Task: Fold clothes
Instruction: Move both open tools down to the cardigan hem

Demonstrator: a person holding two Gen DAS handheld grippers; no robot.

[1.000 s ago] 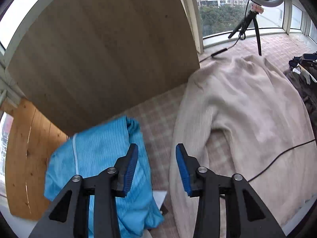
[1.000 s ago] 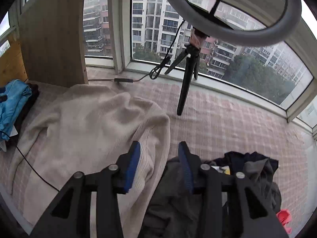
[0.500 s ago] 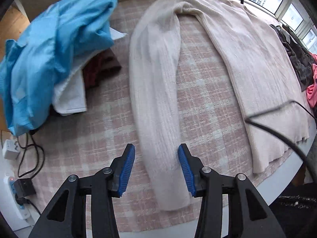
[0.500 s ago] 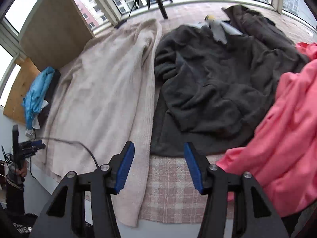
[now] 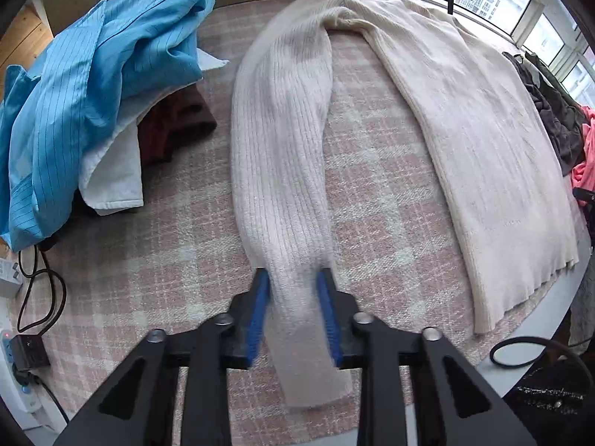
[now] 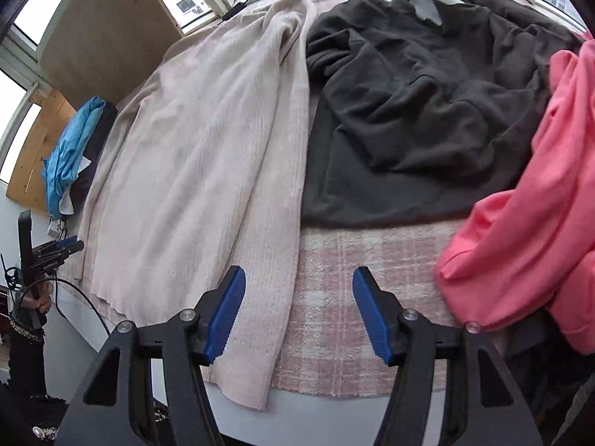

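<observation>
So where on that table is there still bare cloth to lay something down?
Two patches of the checked tablecloth: one between the cream sweater's sleeve and its body, another below the dark grey garment, between the sweater's hem and the pink garment. The blue-topped pile crowds the far left corner.

We see bare checked cloth point(image 6: 334, 297) between the cream sweater point(image 6: 208, 156) and the pink garment point(image 6: 528, 223), with the dark garment point(image 6: 420, 111) closing it behind. Beside the sweater's sleeve point(image 5: 279, 156), open cloth ends at the blue pile point(image 5: 89, 93); a black cable point(image 5: 520, 349) loops at the table's edge.
</observation>
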